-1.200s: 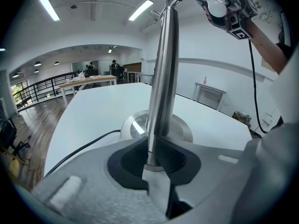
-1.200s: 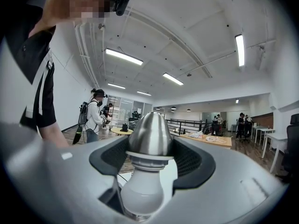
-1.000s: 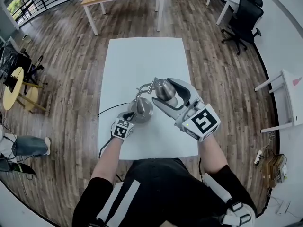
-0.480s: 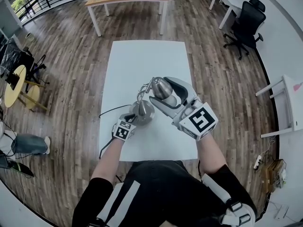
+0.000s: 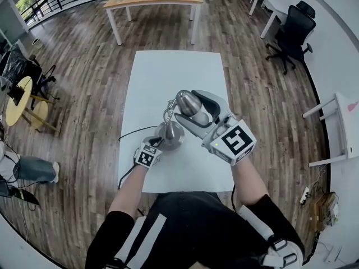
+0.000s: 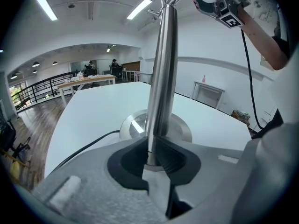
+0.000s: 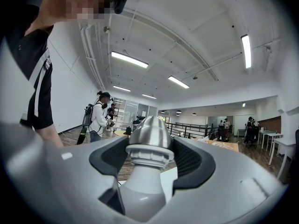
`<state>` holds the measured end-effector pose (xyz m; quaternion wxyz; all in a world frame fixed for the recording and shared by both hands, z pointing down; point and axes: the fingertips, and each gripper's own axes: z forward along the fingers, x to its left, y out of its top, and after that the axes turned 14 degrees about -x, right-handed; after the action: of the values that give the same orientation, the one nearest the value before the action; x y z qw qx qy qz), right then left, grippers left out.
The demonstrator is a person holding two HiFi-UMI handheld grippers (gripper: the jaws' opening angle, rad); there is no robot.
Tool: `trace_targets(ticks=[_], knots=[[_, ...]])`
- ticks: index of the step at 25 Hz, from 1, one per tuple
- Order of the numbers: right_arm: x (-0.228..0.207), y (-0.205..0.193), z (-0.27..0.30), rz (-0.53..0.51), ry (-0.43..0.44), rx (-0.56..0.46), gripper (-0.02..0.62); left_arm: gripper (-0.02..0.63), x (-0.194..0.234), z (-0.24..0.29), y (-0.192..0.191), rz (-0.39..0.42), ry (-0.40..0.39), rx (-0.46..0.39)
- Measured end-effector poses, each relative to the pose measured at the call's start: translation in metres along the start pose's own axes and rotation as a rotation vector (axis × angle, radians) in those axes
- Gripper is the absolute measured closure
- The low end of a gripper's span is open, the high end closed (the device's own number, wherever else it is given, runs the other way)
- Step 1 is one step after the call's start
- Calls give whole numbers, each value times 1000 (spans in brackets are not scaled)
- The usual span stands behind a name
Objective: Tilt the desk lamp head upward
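While the left tool clamps the lamp stem just above the lamp base on the white counter, the right tool grasps the lamp head higher above that base.

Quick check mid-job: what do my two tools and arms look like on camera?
Both tools are light grey moulded shells with dark ribbed pads inside the jaws. The left tool and right tool each carry a white cube with black square markers. A black cable trails from the right one. The person wears a black short-sleeved top with white stripes.
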<state>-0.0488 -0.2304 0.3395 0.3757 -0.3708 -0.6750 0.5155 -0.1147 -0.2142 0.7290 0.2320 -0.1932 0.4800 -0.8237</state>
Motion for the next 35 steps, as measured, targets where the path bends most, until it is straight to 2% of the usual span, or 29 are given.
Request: trace_targets(ticks=[17,28,32,35], knots=[[1,3,29,-8,30,-14,295,548,3,2,-1,-2,-23,-7],[1,-3,44,-20,29,21,295,548,4,1,-3,-7,-35,-16],[5,-1,46,-14,50,22,295,548,6,1,-3,10,-32,-16],[7,-1,49,-11,59,34,295,548,2,1,-3,-6,-47,-12]])
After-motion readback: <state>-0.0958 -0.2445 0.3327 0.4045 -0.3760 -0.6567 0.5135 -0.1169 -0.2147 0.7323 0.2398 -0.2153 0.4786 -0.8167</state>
